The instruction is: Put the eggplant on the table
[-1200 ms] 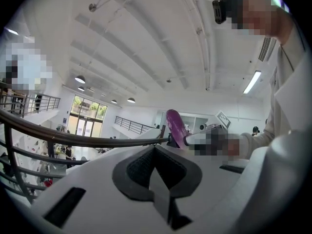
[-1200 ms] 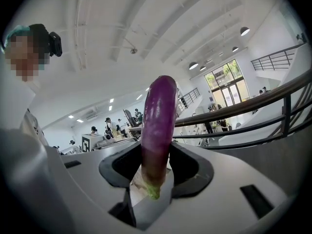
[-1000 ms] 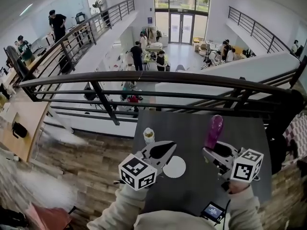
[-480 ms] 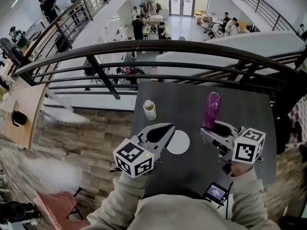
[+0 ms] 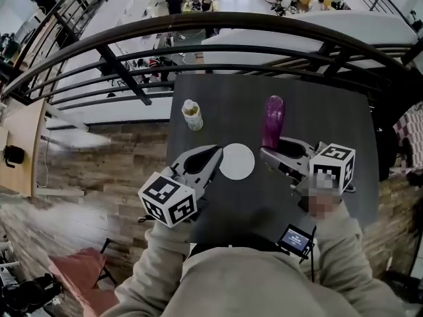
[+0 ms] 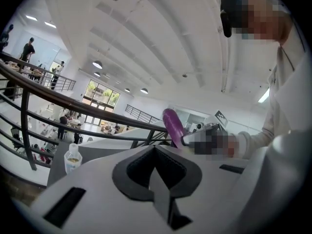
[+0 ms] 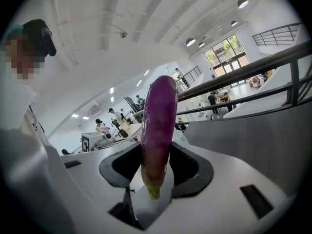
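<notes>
Purple eggplant [image 7: 158, 126], clamped upright in right hand-held gripper [image 5: 274, 153]

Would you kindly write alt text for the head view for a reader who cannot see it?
The right tool holds a purple eggplant upright by its lower end over a dark table. The left tool, shut and empty, is beside a white disc; a small bottle stands farther back.

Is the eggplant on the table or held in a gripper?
Held: the right gripper clamps the eggplant near its green stem end.

one eggplant [image 5: 272, 121] — one bottle [image 5: 192, 115] — one disc [image 5: 236, 162]
</notes>
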{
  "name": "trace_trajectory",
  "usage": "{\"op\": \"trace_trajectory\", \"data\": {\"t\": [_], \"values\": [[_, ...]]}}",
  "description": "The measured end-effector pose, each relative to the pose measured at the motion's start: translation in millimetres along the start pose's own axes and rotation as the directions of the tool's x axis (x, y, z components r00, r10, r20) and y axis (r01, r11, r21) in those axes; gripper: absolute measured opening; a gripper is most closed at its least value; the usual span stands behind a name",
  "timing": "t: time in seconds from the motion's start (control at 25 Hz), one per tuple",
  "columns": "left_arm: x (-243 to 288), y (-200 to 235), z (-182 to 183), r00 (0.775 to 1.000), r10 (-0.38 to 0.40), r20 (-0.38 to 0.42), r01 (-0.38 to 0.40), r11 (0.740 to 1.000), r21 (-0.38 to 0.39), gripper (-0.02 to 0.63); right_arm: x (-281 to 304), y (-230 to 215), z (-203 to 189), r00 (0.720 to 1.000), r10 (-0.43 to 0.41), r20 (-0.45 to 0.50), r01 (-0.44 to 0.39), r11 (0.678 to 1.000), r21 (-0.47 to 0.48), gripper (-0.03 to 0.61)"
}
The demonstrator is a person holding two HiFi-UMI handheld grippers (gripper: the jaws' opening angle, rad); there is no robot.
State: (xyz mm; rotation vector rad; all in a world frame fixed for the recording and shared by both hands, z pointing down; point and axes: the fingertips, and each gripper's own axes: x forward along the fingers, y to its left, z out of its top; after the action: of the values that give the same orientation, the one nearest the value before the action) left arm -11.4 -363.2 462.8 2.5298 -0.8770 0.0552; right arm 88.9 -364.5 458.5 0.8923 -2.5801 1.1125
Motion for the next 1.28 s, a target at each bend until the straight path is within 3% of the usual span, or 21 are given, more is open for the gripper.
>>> {"op": "trace_trajectory", "data": {"t": [0.68, 1.28], "values": [[7.2, 11.6, -71.4, 0.998, 0.009, -0.058, -0.016, 0.992, -0.122, 0.002, 31.7, -37.8, -61.2, 0.986, -0.033, -0.164, 0.041, 0.998, 0.047, 0.187], [-6.1, 37.1, -139.1, 0.993, 0.074, -0.095, -0.096, 0.963, -0.253, 0.002, 76.5, -91.2, -138.5, 0.936, -0.075, -0.343, 0.122, 0.986, 0.117, 0.187]]}}
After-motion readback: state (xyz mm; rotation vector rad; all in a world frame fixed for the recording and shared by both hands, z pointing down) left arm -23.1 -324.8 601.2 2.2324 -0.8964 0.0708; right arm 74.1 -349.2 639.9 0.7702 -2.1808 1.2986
